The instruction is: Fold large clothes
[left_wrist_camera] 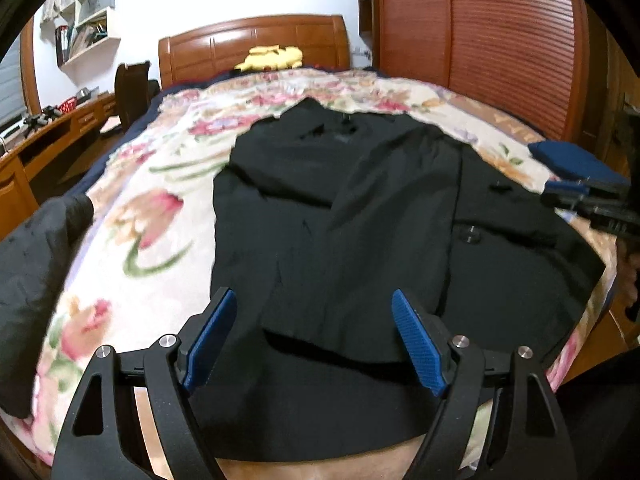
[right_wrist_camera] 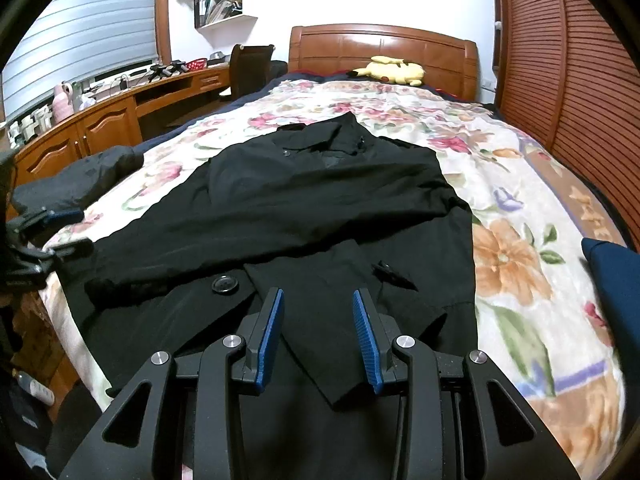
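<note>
Lying lengthwise, coat (right_wrist_camera: 320, 200) points collar (right_wrist_camera: 320, 136) toward headboard (right_wrist_camera: 384, 48).

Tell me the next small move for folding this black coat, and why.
Probably lower both grippers onto the near hem of the black coat and pinch it. The left gripper and right gripper are both open, holding nothing, above the hem end. Both sleeves already lie folded across the body, so folding the bottom up toward the collar looks like the next step.
</note>
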